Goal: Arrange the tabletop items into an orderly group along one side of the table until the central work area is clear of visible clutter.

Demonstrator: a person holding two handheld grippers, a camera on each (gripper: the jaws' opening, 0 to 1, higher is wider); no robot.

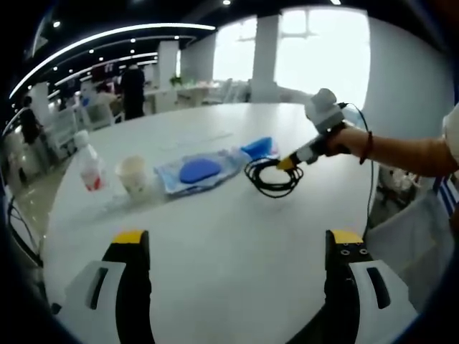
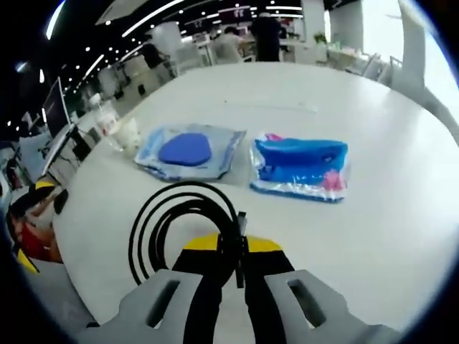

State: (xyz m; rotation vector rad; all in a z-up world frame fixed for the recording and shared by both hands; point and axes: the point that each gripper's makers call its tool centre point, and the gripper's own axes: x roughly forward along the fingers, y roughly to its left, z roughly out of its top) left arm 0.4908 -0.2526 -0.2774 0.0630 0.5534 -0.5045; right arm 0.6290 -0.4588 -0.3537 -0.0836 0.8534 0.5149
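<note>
A coiled black cable (image 2: 179, 222) lies on the white round table (image 2: 387, 229), and my right gripper (image 2: 231, 247) is shut on its right side. In the left gripper view that same right gripper (image 1: 290, 163) reaches in from the right onto the black cable (image 1: 272, 178). Beyond the coil lie a clear bag with a blue oval pad (image 2: 188, 150) and a clear bag with blue and pink items (image 2: 301, 166). A paper cup (image 1: 134, 175) and a small plastic bottle (image 1: 89, 165) stand to the left of the oval-pad bag (image 1: 199, 170). My left gripper (image 1: 237, 247) is open over bare table.
The table's near edge (image 1: 54, 236) curves past my left gripper. Beyond the table are other desks, chairs and standing people (image 1: 133, 89). A person's forearm (image 1: 401, 150) holds the right gripper. Bright windows are at the back.
</note>
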